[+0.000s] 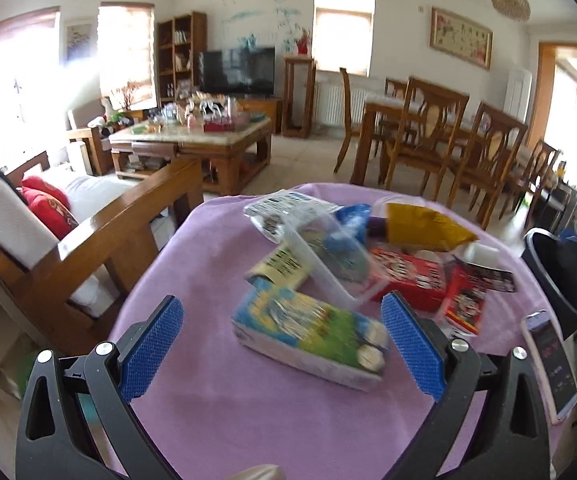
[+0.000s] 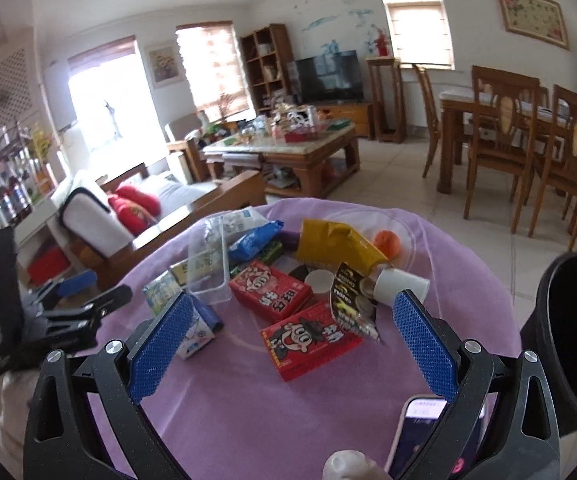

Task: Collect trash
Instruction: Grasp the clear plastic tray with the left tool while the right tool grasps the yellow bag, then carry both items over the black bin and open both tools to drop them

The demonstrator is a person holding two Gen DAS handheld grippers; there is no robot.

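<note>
Trash lies piled on a table with a purple cloth (image 1: pixel 216 400). In the left wrist view my left gripper (image 1: pixel 282 304) is open, its blue pads on either side of a blue-green drink carton (image 1: pixel 308 332) lying flat, without touching it. Behind the carton are a clear plastic box (image 1: pixel 320 264), red boxes (image 1: pixel 408 276) and a yellow bag (image 1: pixel 420 224). My right gripper (image 2: pixel 294 304) is open and empty above a red box (image 2: pixel 308 340). A black snack wrapper (image 2: pixel 348 296) and a tipped white cup (image 2: pixel 402 284) lie near its right pad.
A black bin (image 2: pixel 576 340) stands at the table's right edge. A phone (image 2: pixel 420 432) lies on the cloth under my right gripper's right finger. An orange (image 2: pixel 388 242) sits at the far side. A wooden sofa (image 1: pixel 100 240) is to the left, with dining chairs (image 1: pixel 428 136) beyond.
</note>
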